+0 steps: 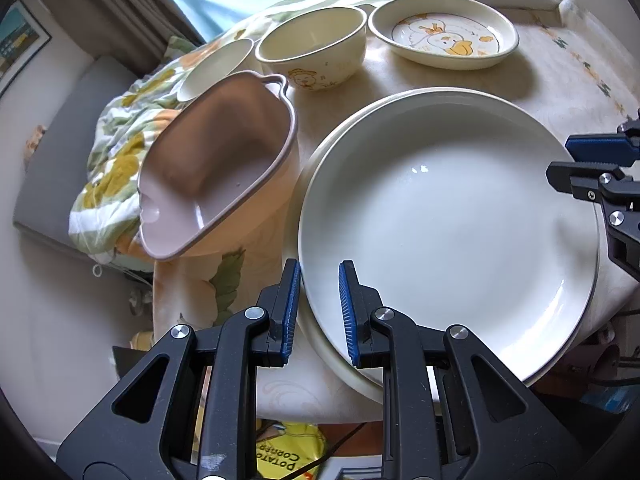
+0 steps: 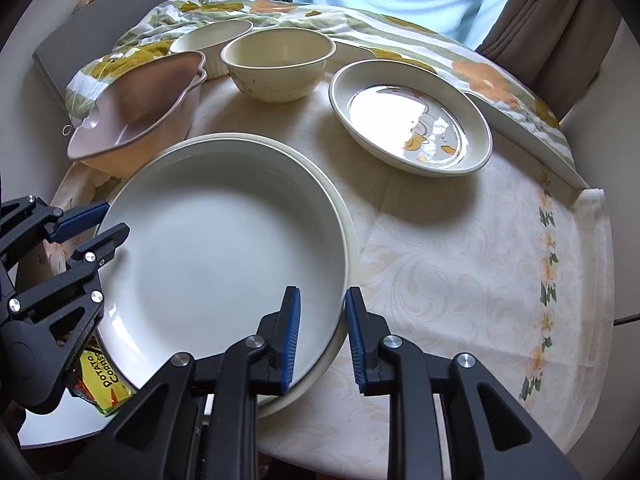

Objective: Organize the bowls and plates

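A large white plate [image 1: 448, 224] lies on top of a cream plate [image 1: 340, 360] on the table; the pair also shows in the right wrist view [image 2: 216, 248]. My left gripper [image 1: 319, 312] is open, its jaws astride the plates' near left rim. My right gripper [image 2: 322, 338] is open, its jaws astride the right rim; it shows at the right edge of the left wrist view [image 1: 576, 160]. A pink handled dish [image 1: 216, 168], a cream duck bowl [image 1: 316, 52], a small ribbed bowl [image 1: 216, 68] and a duck plate [image 1: 444, 36] stand behind.
A floral tablecloth [image 2: 480, 264] covers the round table. A bunched floral cloth [image 1: 120, 152] hangs off its left side. A long white dish [image 2: 524, 132] lies at the far right. A yellow potato bag [image 2: 100, 380] lies below the table edge.
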A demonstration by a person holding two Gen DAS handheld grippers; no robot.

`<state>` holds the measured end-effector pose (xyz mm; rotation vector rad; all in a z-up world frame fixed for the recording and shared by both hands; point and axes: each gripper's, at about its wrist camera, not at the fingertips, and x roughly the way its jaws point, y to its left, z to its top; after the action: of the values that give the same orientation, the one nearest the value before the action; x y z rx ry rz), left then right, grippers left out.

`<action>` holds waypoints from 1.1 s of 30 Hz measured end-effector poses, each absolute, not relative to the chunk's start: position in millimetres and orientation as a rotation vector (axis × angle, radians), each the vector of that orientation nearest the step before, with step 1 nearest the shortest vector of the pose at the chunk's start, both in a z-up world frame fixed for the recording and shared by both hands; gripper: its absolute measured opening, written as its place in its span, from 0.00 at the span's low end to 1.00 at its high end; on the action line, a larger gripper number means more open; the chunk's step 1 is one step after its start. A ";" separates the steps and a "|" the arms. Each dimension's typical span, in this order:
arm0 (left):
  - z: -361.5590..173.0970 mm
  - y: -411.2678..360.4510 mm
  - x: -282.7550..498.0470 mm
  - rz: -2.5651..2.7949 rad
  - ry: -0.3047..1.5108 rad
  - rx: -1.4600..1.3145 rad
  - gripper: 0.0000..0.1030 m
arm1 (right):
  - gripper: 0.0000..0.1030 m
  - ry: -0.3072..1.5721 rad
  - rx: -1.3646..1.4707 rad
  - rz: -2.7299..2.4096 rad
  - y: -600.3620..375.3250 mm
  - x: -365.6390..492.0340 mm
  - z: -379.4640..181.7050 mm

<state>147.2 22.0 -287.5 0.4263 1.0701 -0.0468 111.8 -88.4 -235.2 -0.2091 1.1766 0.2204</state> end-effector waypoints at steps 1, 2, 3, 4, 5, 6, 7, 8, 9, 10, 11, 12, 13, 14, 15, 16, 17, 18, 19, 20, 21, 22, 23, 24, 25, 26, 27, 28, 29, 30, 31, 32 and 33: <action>-287.1 22.5 147.7 -0.046 1.072 0.416 0.17 | 0.21 1.176 -0.204 0.221 -89.0 111.7 -235.1; -286.5 23.8 148.0 -0.046 1.074 0.404 0.18 | 0.21 1.175 -0.198 0.221 -89.5 111.7 -235.1; -286.5 24.2 148.4 -0.048 1.076 0.398 0.19 | 0.21 1.173 -0.194 0.220 -89.8 111.8 -235.1; -286.6 24.4 148.6 -0.051 1.078 0.391 0.21 | 0.21 1.171 -0.191 0.221 -90.2 111.6 -235.1; -287.2 24.1 149.1 -0.061 1.084 0.384 0.24 | 0.21 1.169 -0.185 0.222 -90.8 111.4 -235.1; -287.6 23.5 149.1 -0.072 1.087 0.378 0.30 | 0.21 1.168 -0.179 0.223 -91.9 111.3 -235.2; -287.8 22.9 149.3 -0.080 1.089 0.374 0.42 | 0.21 1.169 -0.173 0.225 -92.8 111.3 -235.1; -288.1 21.4 149.4 -0.082 1.090 0.371 0.55 | 0.21 1.170 -0.165 0.227 -93.6 111.5 -234.9; -287.7 20.1 148.7 -0.083 1.085 0.372 0.58 | 0.21 1.171 -0.158 0.230 -94.5 111.7 -234.8; -287.1 18.7 148.3 -0.082 1.079 0.373 0.59 | 0.21 1.172 -0.152 0.233 -95.4 111.8 -234.6; -285.2 17.9 148.0 -0.086 1.077 0.372 0.59 | 0.21 1.172 -0.142 0.236 -96.5 111.8 -234.3; -283.3 17.6 147.6 -0.090 1.075 0.369 0.59 | 0.21 1.176 -0.129 0.239 -98.3 112.0 -234.0; -278.4 17.5 147.1 -0.094 1.071 0.366 0.59 | 0.21 1.181 -0.117 0.238 -100.4 112.4 -233.5; -273.4 17.3 146.7 -0.097 1.064 0.366 0.59 | 0.21 1.186 -0.103 0.231 -103.6 112.6 -232.1; -266.5 17.2 145.9 -0.099 1.052 0.364 0.59 | 0.21 1.182 -0.082 0.223 -107.9 112.0 -228.6; -259.3 17.5 145.1 -0.103 1.039 0.360 0.59 | 0.21 1.175 -0.058 0.216 -113.4 111.1 -223.2; -246.1 18.1 144.1 -0.112 1.019 0.347 0.59 | 0.21 1.166 -0.033 0.211 -119.3 110.1 -216.5; -234.3 18.5 144.5 -0.123 1.002 0.331 0.59 | 0.21 1.149 -0.009 0.203 -126.8 109.0 -206.6; -218.4 19.1 145.7 -0.138 0.977 0.304 0.59 | 0.21 1.129 0.011 0.197 -133.2 107.1 -196.8; -204.8 19.8 146.4 -0.155 0.953 0.277 0.59 | 0.21 1.098 0.036 0.188 -142.4 105.1 -182.3; -192.3 20.1 148.3 -0.173 0.931 0.248 0.59 | 0.21 1.076 0.055 0.184 -148.9 103.9 -172.2; -180.0 20.0 150.9 -0.192 0.909 0.215 0.65 | 0.25 1.052 0.072 0.182 -155.5 102.8 -161.9; -164.2 19.2 156.0 -0.215 0.878 0.167 0.85 | 0.52 1.029 0.090 0.172 -162.8 102.6 -152.0; -156.4 18.3 159.4 -0.224 0.860 0.142 0.95 | 0.90 1.001 0.114 0.159 -172.5 103.5 -140.8; -148.5 16.2 163.2 -0.238 0.836 0.113 1.00 | 1.00 0.982 0.134 0.157 -178.7 104.6 -134.4; -141.7 13.5 167.6 -0.267 0.806 0.081 1.00 | 1.00 0.959 0.159 0.161 -186.4 105.9 -127.3; -138.4 8.7 174.0 -0.286 0.802 0.061 1.00 | 1.00 0.951 0.176 0.162 -194.2 108.7 -120.9; -138.0 3.4 181.6 -0.291 0.814 0.048 1.00 | 1.00 0.950 0.179 0.152 -200.6 112.5 -116.6; -139.7 -1.1 189.9 -0.291 0.832 0.032 1.00 | 1.00 0.952 0.178 0.136 -209.4 117.9 -111.7; -142.9 -6.1 198.3 -0.293 0.852 0.010 1.00 | 1.00 0.956 0.177 0.134 -215.1 124.7 -107.4; -145.4 -8.5 204.1 -0.291 0.866 -0.008 1.00 | 1.00 0.959 0.175 0.136 -221.0 131.5 -103.6; -149.6 -12.3 210.9 -0.285 0.886 -0.034 1.00 | 1.00 0.959 0.167 0.136 -228.9 139.2 -98.9; -153.5 -15.6 215.6 -0.279 0.901 -0.053 1.00 | 1.00 0.955 0.155 0.131 -233.8 144.6 -96.1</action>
<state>215.6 -15.6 -153.5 -0.0531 0.9010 -0.2786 144.6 -233.8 -96.1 0.1552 0.9549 0.1312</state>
